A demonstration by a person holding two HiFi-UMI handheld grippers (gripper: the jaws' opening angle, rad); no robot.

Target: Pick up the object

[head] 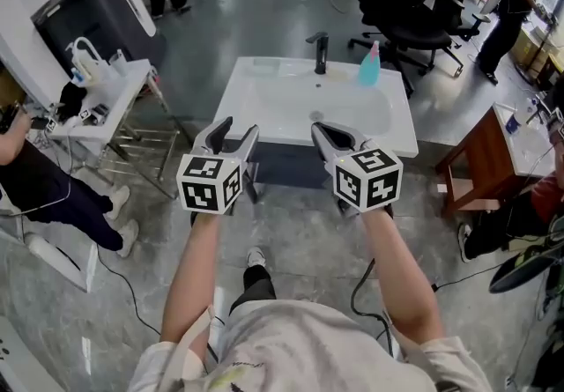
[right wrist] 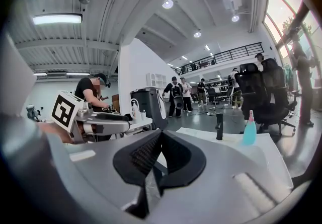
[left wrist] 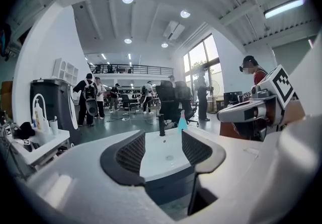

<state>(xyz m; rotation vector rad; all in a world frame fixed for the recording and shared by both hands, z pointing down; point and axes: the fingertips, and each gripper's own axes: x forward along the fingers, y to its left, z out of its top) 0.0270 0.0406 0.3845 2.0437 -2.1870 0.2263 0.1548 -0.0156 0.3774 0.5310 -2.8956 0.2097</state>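
Blue bottle (head: 369, 63) stands on the back rim of the sink (head: 264, 108), just right of the faucet (head: 321, 53). Left hand-held gripper (head: 236, 128) hovers over the sink's near edge, jaws wide with nothing between them; the bottle is well ahead and to its right. Right hand-held gripper (head: 322, 128), just beside it, has its jaws pressed together and empty, with the bottle well ahead and slightly right. Reaching in like that would likely knock the tall, narrow bottle into the basin, and the faucet crowds any approach from the left.
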